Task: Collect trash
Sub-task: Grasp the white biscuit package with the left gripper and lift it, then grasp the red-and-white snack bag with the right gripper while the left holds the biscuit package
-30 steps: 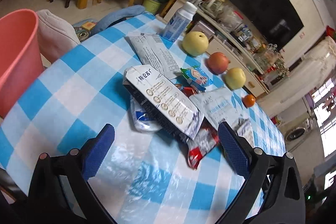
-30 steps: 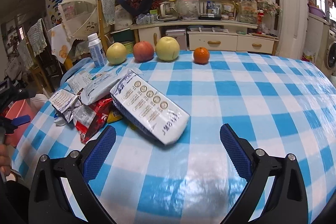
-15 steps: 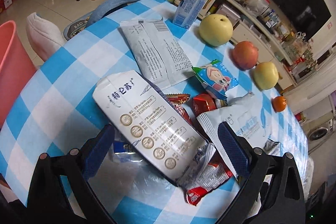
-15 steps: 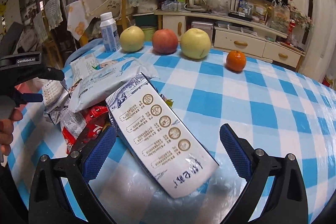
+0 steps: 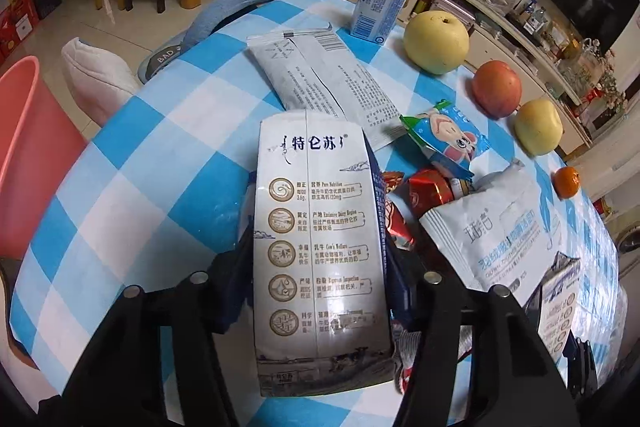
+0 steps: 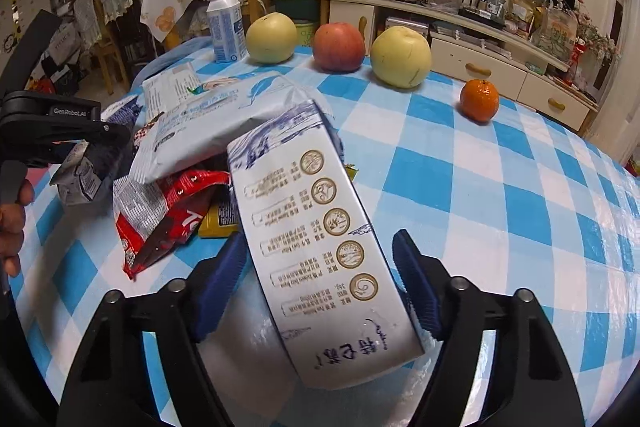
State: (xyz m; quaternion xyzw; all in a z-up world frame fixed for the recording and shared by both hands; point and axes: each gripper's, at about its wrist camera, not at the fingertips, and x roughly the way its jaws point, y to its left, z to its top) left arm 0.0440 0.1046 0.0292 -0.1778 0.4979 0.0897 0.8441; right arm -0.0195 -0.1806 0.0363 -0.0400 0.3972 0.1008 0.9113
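Blue-and-white checked plastic covers the round worktop [image 5: 132,155] seen from the left wrist, with a pink bin [image 5: 28,155] beside its edge and wooden chairs on a pale tiled floor beyond. Here the left hand-held gripper [image 5: 320,267] has just been closing, and its blue pads press both sides of one end of a long white milk carton [image 5: 316,235] lying on a heap of wrappers. One grey pouch [image 5: 320,75], one blue cartoon snack packet [image 5: 444,143] and one white-and-blue bag [image 5: 504,231] lie around it, near one white bottle [image 5: 386,7], two yellow pears, one red apple [image 5: 496,89] and one small orange [image 5: 566,181]. From the right wrist, a low cabinet under a dark television lines the far wall. The right hand-held gripper [image 6: 320,283] has likewise been closing around the carton's other end, its pads at the carton's sides, though firm contact cannot be told. One red wrapper [image 6: 168,211] lies beside it.
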